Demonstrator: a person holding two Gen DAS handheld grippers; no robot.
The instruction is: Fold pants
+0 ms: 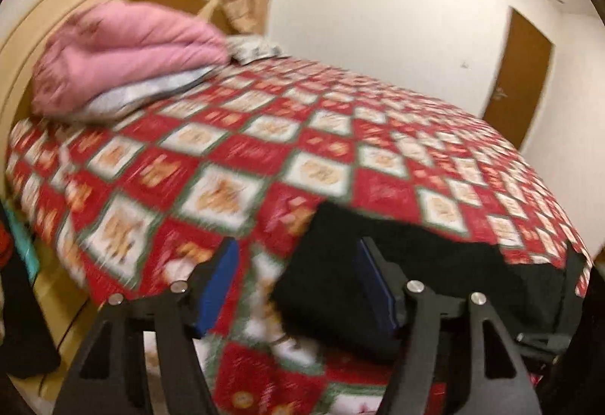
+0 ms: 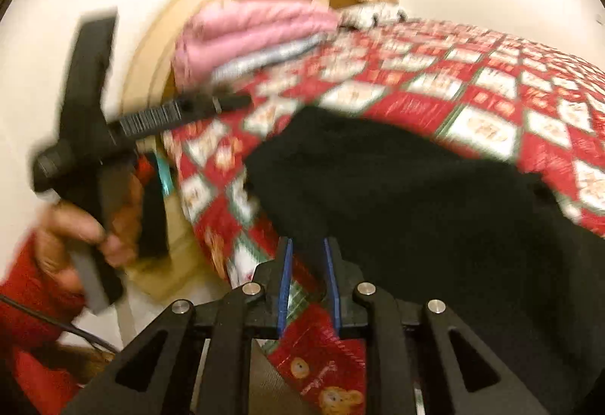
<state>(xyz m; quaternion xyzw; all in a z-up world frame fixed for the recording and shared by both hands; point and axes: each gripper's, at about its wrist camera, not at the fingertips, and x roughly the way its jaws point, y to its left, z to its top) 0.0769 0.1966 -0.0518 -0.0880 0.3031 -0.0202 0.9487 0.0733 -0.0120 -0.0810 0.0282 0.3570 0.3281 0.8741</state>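
While the person's hand (image 2: 81,226), in a red sleeve (image 2: 26,301), grips the black handle of the left gripper (image 1: 298,286) out past the bed's edge, that tool tilts downward over the red, white and green patchwork bedspread with teddy-bear squares (image 1: 264,135). Its blue-padded jaws stand well apart and hold nothing; bare bedspread shows between them. The black folded pants (image 1: 416,263) lie near the bed's near edge, and in the left wrist view they spread from the right pad toward 3 o'clock, their left edge running behind that pad, though blur hides whether pad and cloth touch. The right gripper (image 2: 308,282) also points downward, its blue pads only narrowly apart, and between them I see only bedspread. In the right wrist view the pants fill the area from 12 to 4 o'clock of those jaws, their edge just beyond the fingertips; I cannot tell whether the right pad brushes the cloth. At the far end of the bed, toward 11 o'clock, a folded pink quilt (image 1: 124,48) rests on a pale blue-grey pillow (image 1: 151,89) against the cream arched headboard (image 1: 45,29).
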